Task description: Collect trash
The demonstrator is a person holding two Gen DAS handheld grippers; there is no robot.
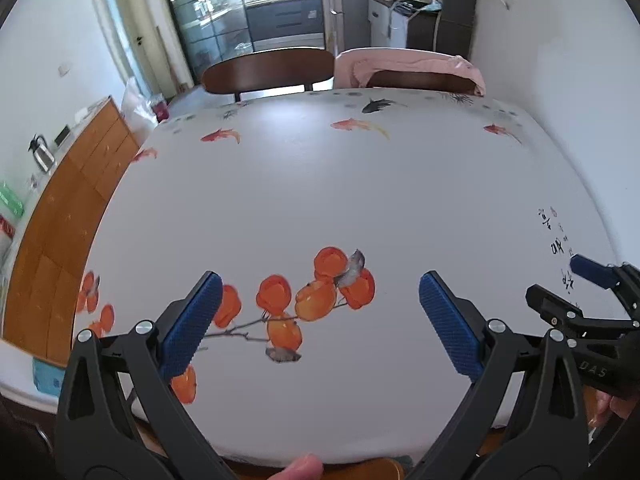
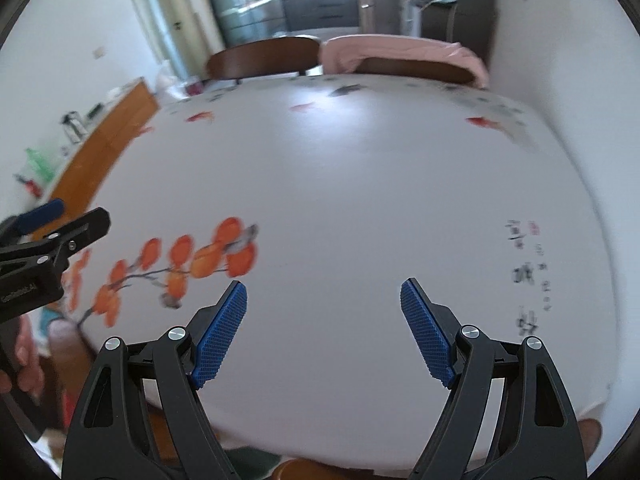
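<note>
While no trash shows on table [image 1: 320, 184], neither hand nearer. L tongs [image 1: 320, 300] apart, empty. R tongs [image 2: 323, 310] apart, empty, at L's 3 o'clock.

White printed tablecloth [image 1: 320, 200] lay bare ahead, far edge blocked by dark wooden chair [image 1: 268, 70], pink-draped chair [image 1: 408, 66].

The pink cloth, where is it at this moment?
In both wrist views the pink cloth hangs over the back of the right-hand chair at the table's far edge, beside the bare brown chair.
</note>
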